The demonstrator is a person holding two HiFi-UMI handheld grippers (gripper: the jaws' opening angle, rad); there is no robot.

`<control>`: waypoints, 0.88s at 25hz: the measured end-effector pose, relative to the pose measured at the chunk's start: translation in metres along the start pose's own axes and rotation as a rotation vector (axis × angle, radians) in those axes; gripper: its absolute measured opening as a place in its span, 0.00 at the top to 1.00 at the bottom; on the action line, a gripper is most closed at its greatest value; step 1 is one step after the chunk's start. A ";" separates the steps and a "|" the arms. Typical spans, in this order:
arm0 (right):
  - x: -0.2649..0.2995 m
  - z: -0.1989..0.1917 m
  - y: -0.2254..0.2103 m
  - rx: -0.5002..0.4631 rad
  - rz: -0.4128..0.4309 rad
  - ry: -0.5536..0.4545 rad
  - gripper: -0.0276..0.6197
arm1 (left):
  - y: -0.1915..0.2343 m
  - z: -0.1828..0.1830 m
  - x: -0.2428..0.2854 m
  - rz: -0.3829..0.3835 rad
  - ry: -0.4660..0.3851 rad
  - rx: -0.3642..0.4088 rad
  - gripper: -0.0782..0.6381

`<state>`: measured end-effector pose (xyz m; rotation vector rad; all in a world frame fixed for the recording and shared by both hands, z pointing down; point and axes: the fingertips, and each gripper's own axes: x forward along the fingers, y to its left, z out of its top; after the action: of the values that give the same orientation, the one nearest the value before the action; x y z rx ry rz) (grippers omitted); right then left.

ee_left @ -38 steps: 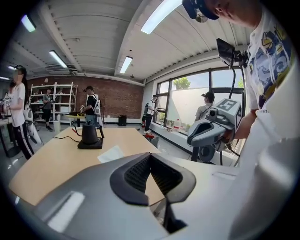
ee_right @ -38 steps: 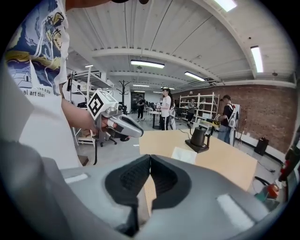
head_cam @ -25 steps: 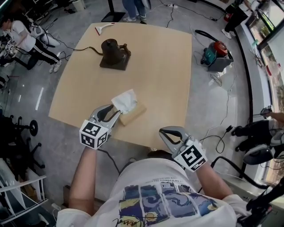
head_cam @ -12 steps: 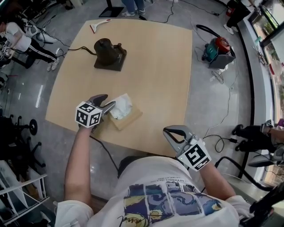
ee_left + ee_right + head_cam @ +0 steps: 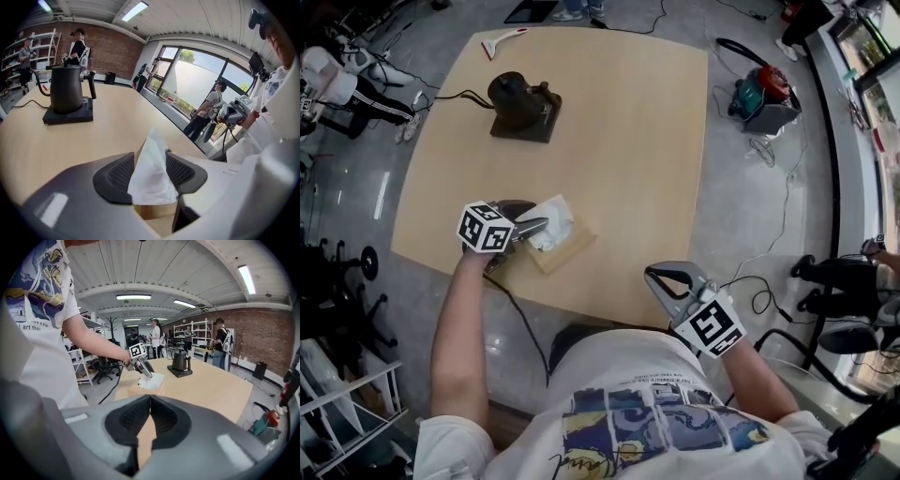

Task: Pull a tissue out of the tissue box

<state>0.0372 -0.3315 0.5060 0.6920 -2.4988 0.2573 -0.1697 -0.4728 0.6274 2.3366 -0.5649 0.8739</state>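
Observation:
A brown tissue box (image 5: 567,248) lies near the table's front edge, with a white tissue (image 5: 551,225) standing out of its top. My left gripper (image 5: 536,225) reaches in from the box's left, and its jaws have just been opening. In the left gripper view the tissue (image 5: 151,176) stands loosely between the two wide-apart pads, above the box (image 5: 152,212). My right gripper (image 5: 662,277) hangs off the table's front edge, away from the box. Its jaws (image 5: 150,398) are shut with nothing between them.
A black kettle (image 5: 517,94) on its base stands at the far left of the wooden table (image 5: 628,159), its cable running off the edge. A red and white tool (image 5: 502,39) lies at the far corner. A vacuum (image 5: 761,98) and cables lie on the floor to the right.
My left gripper has come down and forward from the box's near side, so its jaws now stand round the tissue. The right gripper has drifted a little.

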 end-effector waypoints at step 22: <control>0.001 -0.001 0.016 -0.033 0.029 -0.005 0.95 | -0.030 0.012 -0.018 0.137 -0.019 0.136 0.88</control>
<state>0.0289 -0.3181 0.5065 0.6443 -2.5137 0.2248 -0.1604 -0.4549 0.5961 2.4538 -0.7005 0.9807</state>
